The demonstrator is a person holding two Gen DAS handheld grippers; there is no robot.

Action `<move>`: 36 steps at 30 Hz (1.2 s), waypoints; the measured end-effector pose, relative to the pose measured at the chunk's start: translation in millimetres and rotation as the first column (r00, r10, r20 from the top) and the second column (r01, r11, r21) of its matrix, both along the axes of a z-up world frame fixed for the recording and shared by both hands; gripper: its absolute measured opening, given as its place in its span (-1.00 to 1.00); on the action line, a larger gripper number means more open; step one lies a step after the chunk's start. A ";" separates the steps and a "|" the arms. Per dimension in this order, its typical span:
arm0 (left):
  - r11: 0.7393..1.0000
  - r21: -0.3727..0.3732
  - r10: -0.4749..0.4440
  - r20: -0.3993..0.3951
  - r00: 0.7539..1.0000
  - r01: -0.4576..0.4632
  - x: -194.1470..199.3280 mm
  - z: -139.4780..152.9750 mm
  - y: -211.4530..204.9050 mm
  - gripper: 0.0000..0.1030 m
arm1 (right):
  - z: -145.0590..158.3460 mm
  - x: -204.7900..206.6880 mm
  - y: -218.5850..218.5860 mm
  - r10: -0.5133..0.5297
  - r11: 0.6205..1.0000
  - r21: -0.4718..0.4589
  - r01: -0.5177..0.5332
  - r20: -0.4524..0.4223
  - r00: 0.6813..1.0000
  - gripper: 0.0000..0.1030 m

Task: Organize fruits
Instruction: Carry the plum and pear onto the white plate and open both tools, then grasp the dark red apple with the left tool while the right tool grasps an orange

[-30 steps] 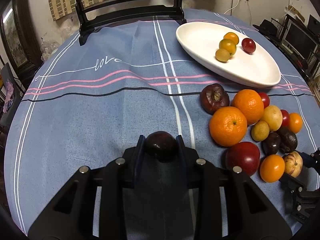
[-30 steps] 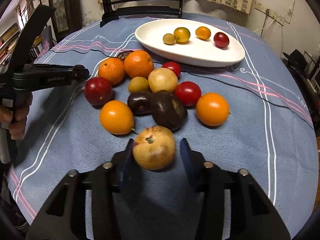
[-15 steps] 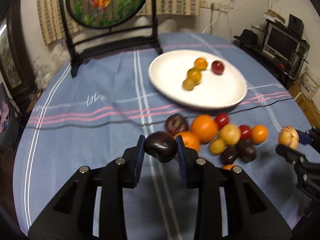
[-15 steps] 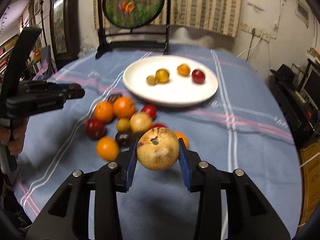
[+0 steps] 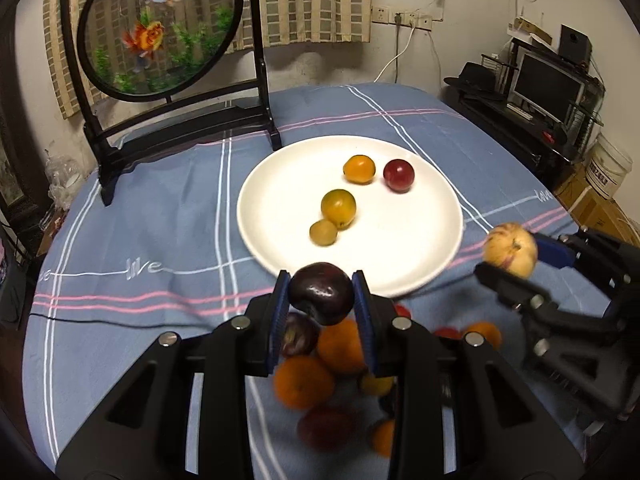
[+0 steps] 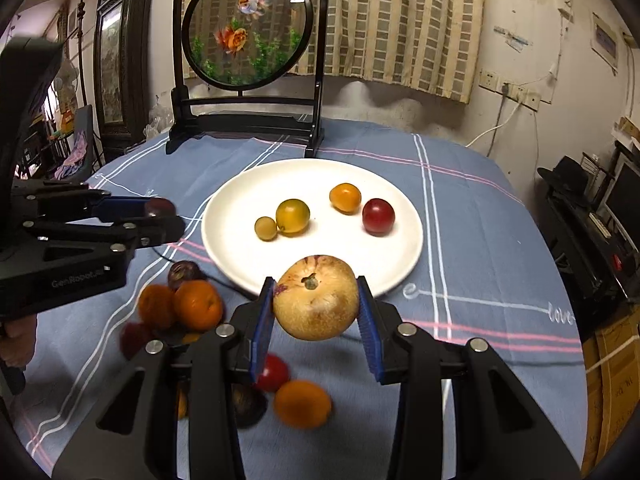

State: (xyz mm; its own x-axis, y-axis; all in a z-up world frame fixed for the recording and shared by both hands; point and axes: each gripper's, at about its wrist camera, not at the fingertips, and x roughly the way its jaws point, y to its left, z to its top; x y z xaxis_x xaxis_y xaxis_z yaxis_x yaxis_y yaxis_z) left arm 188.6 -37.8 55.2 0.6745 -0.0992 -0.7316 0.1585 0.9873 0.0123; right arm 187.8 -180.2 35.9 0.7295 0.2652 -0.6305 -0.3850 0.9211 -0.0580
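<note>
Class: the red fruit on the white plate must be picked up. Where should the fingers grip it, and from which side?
Probably grip the red fruit across its widest middle, coming from above. It is round and sits apart from the orange fruit, leaving gaps on both flanks; the white plate is too shallow for its rim to obstruct.

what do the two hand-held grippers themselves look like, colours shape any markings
Both look alike: the left hand-held gripper and right hand-held gripper have matte black angular frames with triangular cut-outs and silver round screw heads. Each finger ends in a flat blue ribbed pad. The left one's side carries pale lettering, too blurred to read surely. No cables show. A bare hand grips its handle; no sleeve visible.
</note>
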 end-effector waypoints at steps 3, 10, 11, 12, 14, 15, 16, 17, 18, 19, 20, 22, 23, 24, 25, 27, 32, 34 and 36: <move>1.000 -0.014 0.015 -0.040 0.999 -0.016 24.7 -10.4 -3.8 -0.38 | -9.1 21.0 4.6 0.002 1.000 -0.018 -0.002 -0.008 1.000 -0.23; 0.998 -0.006 0.054 -0.089 0.995 -0.055 63.2 -38.4 -7.2 -0.38 | -29.5 58.1 6.8 -0.016 1.000 -0.023 0.015 -0.056 0.998 -0.24; 0.998 -0.003 0.055 -0.091 0.994 -0.056 65.9 -40.9 -7.6 -0.38 | -31.3 60.1 7.2 -0.015 1.000 -0.025 0.014 -0.061 0.998 -0.24; 0.998 0.001 0.057 -0.094 0.994 -0.058 69.5 -43.8 -7.8 -0.38 | -33.2 62.5 7.6 -0.018 0.999 -0.028 0.016 -0.064 0.998 -0.24; 0.998 -0.003 0.058 -0.100 0.993 -0.058 74.3 -47.9 -7.7 -0.38 | -35.8 65.0 7.2 -0.022 1.000 -0.020 0.021 -0.069 0.997 -0.24; 0.998 -0.009 0.057 -0.105 0.993 -0.058 76.8 -50.4 -7.3 -0.38 | -36.7 65.8 6.6 -0.023 1.000 -0.013 0.022 -0.074 0.997 -0.23; 0.998 -0.010 0.059 -0.108 0.992 -0.061 78.6 -52.0 -7.3 -0.37 | -38.3 66.5 5.6 -0.022 1.000 -0.003 0.021 -0.080 0.997 -0.21; 0.998 -0.008 0.062 -0.107 0.992 -0.064 79.6 -53.4 -7.5 -0.36 | -39.4 67.0 5.0 -0.019 1.000 0.003 0.019 -0.085 0.996 -0.17; 0.998 -0.004 0.065 -0.107 0.992 -0.066 80.2 -54.5 -7.9 -0.35 | -39.3 66.9 4.1 -0.016 1.000 0.011 0.017 -0.085 0.996 -0.15; 0.998 -0.005 0.066 -0.108 0.992 -0.067 80.2 -54.9 -8.2 -0.25 | -39.2 66.9 3.7 -0.014 1.000 0.012 0.016 -0.087 0.996 -0.14; 0.998 -0.007 0.068 -0.107 0.992 -0.069 79.3 -54.9 -8.2 0.01 | -38.5 66.2 3.3 -0.013 1.000 0.014 0.014 -0.089 0.996 -0.14; 0.997 0.007 0.079 -0.078 0.994 -0.079 75.0 -52.5 -8.2 0.19 | -36.3 63.9 2.0 -0.008 1.000 0.027 0.010 -0.088 0.996 -0.14; 0.997 0.018 0.077 -0.064 0.995 -0.076 72.2 -50.5 -8.8 0.19 | -35.3 63.0 1.2 -0.007 1.000 0.030 0.010 -0.089 0.996 -0.14; 0.997 0.029 0.070 -0.051 0.996 -0.069 68.1 -47.8 -9.1 0.20 | -34.4 61.3 0.8 -0.007 0.999 0.031 0.010 -0.091 0.996 -0.14; 0.997 0.032 0.065 -0.043 0.997 -0.064 64.5 -45.3 -8.7 0.24 | -32.7 58.8 0.2 -0.006 0.999 0.034 0.009 -0.092 0.996 -0.14; 0.998 0.037 0.061 -0.027 0.998 -0.060 55.8 -40.3 -7.0 0.31 | -29.3 54.4 -2.2 -0.010 0.999 0.043 0.013 -0.090 0.996 -0.14; 0.997 0.043 0.060 0.001 0.998 -0.060 26.9 -33.6 0.6 0.49 | -20.3 35.5 -10.7 -0.018 0.998 0.059 0.022 -0.076 0.997 -0.14; 0.998 0.034 0.061 -0.004 0.998 -0.061 15.1 -33.2 4.7 0.51 | -19.2 27.6 -14.4 -0.016 0.997 0.070 0.022 -0.081 0.997 -0.12; 0.998 0.017 0.063 -0.012 0.998 -0.063 4.2 -32.6 8.0 0.52 | -19.1 19.3 -16.3 -0.017 0.997 0.077 0.024 -0.088 0.996 -0.05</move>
State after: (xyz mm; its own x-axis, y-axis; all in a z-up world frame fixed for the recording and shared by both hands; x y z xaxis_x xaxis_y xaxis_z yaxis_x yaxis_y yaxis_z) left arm 192.8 -29.8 22.5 0.6699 -0.0444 -0.7411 0.0962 0.9950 0.0274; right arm 207.1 -196.5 16.7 0.6786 0.3017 -0.6697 -0.3662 0.9293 0.0475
